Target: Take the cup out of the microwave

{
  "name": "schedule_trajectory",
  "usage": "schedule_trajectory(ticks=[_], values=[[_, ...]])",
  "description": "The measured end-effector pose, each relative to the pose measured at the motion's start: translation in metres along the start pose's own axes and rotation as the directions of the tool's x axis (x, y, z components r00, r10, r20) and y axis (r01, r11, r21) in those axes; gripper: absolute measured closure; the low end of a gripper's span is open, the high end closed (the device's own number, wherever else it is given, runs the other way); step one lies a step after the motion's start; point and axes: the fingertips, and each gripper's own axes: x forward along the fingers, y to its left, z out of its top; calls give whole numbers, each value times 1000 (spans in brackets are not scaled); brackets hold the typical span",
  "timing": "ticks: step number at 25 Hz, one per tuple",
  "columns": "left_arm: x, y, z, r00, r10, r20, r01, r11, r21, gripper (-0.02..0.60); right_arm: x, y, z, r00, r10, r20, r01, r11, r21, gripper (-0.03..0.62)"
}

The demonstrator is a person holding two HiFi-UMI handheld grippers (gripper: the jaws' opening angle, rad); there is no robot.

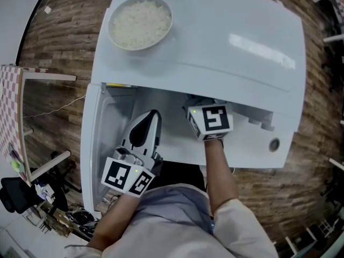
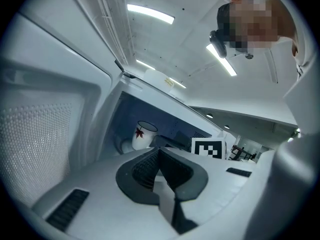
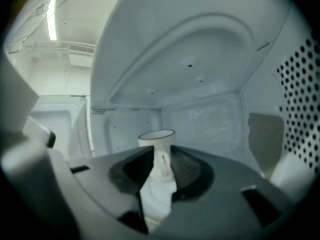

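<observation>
A white cup with a red leaf print [image 2: 142, 135] stands inside the open white microwave [image 1: 215, 47], near its back wall. In the right gripper view the cup [image 3: 156, 137] is straight ahead with its handle turned toward me. My right gripper [image 3: 162, 166] reaches into the cavity, and its pads press on that handle from both sides. From the head view only its marker cube [image 1: 210, 120] shows at the cavity mouth. My left gripper [image 2: 159, 156] is shut with nothing in it, just outside the opening beside the door.
The microwave door [image 1: 94, 144] stands swung open at the left, close to my left gripper [image 1: 144, 130]. A bowl of white rice [image 1: 141, 21] sits on top of the microwave. The cavity's walls and ceiling close in around the right gripper.
</observation>
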Motion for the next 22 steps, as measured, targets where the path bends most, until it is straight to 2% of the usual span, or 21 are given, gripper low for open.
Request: schedule_trajectory(ticks=[5, 8, 18, 22], values=[[-2, 1, 1, 1000, 3, 3, -3, 1000, 0, 574, 0, 6, 4, 1000, -16, -2, 16, 1000, -25, 500], [-2, 1, 2, 1000, 4, 9, -4, 1000, 1, 575, -3, 10, 1, 1000, -30, -1, 29, 996, -81, 516], [-11, 4, 10, 1000, 12, 29, -12, 1000, -1, 575, -18, 19, 5, 996, -91, 12, 92, 994, -52, 520], [-10, 4, 6, 1000, 11, 28, -11, 1000, -2, 574, -26, 17, -2, 995, -104, 6, 104, 992, -75, 520]])
